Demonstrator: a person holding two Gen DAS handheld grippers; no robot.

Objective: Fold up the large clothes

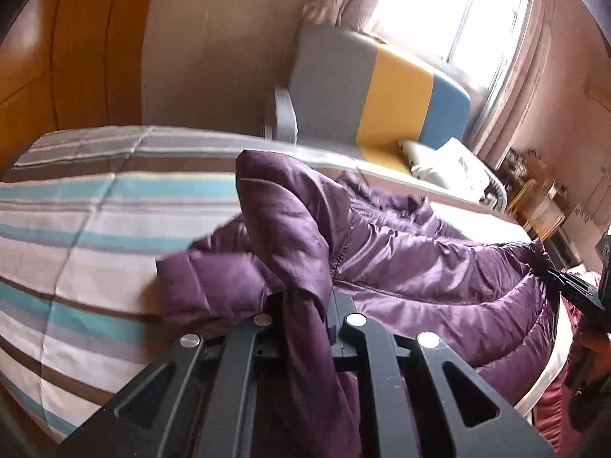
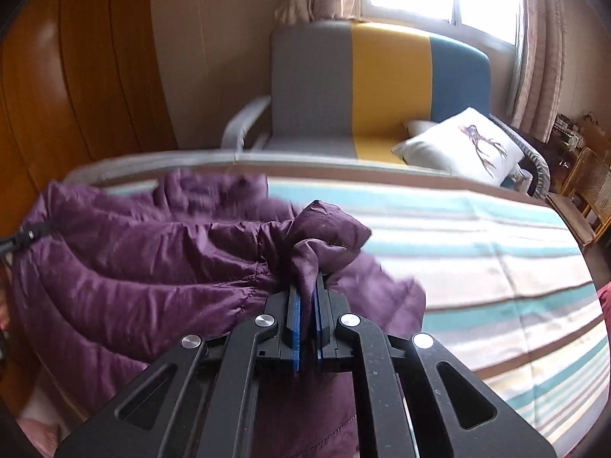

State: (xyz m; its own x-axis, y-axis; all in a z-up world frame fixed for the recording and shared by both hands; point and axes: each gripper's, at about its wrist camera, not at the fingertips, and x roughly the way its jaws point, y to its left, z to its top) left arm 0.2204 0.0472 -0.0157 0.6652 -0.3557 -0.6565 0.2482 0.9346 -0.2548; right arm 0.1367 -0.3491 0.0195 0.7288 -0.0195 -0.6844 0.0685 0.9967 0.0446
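Purple quilted jacket (image 2: 126, 267), glossy and puffy, sprawls rumpled across the striped bedspread (image 2: 477, 267). Left gripper (image 1: 309, 297) clenched on a bunched fold; right gripper (image 2: 307, 290) clamped on another, both folds lifted off the bed.

The left gripper's fingertips (image 1: 305, 301) are buried under purple jacket (image 1: 420, 267) fabric at lower centre; the jacket's near edge runs off the bottom; clutter (image 1: 534, 191) at far right is too blurred to identify.
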